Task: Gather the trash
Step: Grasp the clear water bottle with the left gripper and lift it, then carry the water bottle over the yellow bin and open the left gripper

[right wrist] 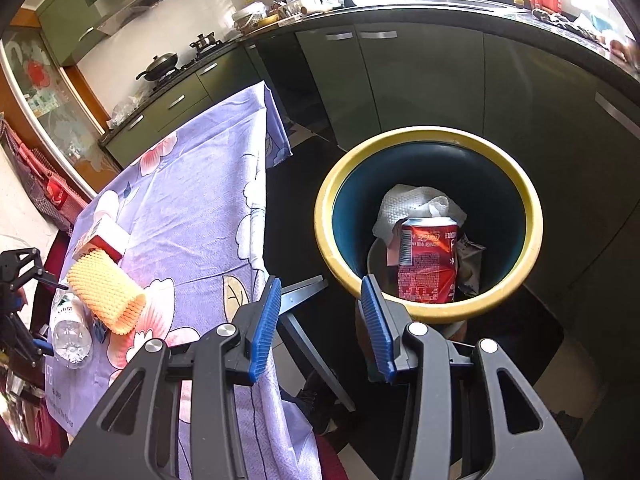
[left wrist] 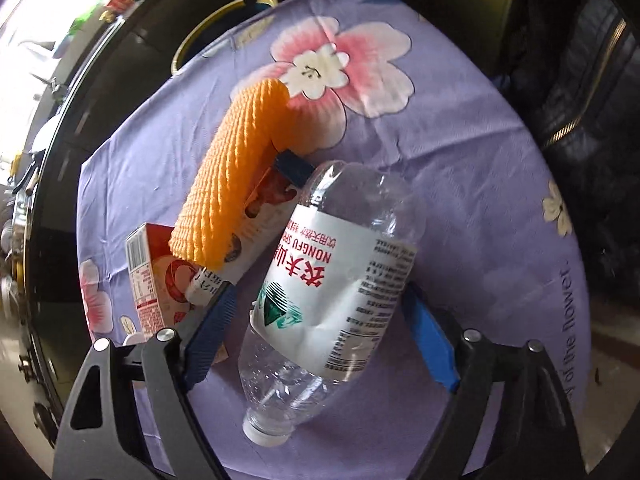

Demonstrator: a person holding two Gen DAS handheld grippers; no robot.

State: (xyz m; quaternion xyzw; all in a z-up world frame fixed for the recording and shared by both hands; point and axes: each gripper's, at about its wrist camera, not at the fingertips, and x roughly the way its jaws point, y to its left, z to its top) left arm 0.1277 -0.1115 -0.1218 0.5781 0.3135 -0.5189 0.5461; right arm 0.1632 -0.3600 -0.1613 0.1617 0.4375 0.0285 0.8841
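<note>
A clear crushed plastic water bottle (left wrist: 332, 292) lies on the purple flowered tablecloth (left wrist: 460, 168), between the fingers of my left gripper (left wrist: 320, 300), which is open around its labelled middle. An orange foam net sleeve (left wrist: 236, 184) lies on a printed carton (left wrist: 256, 236) beside it, with a small red and white box (left wrist: 150, 276) to the left. My right gripper (right wrist: 320, 292) is open and empty, held above the yellow-rimmed bin (right wrist: 428, 136). The bin holds a red can (right wrist: 428, 264), a white paper towel (right wrist: 408, 208) and a wrapper. The bottle (right wrist: 70, 332) and foam sleeve (right wrist: 106, 292) also show in the right wrist view.
The bin (left wrist: 208, 28) stands on the dark floor past the table's far edge. Green kitchen cabinets (right wrist: 440, 80) and a cluttered counter run behind it. A black bag or jacket (left wrist: 580, 100) sits at the table's right side. A folding table leg (right wrist: 304, 292) shows under the cloth edge.
</note>
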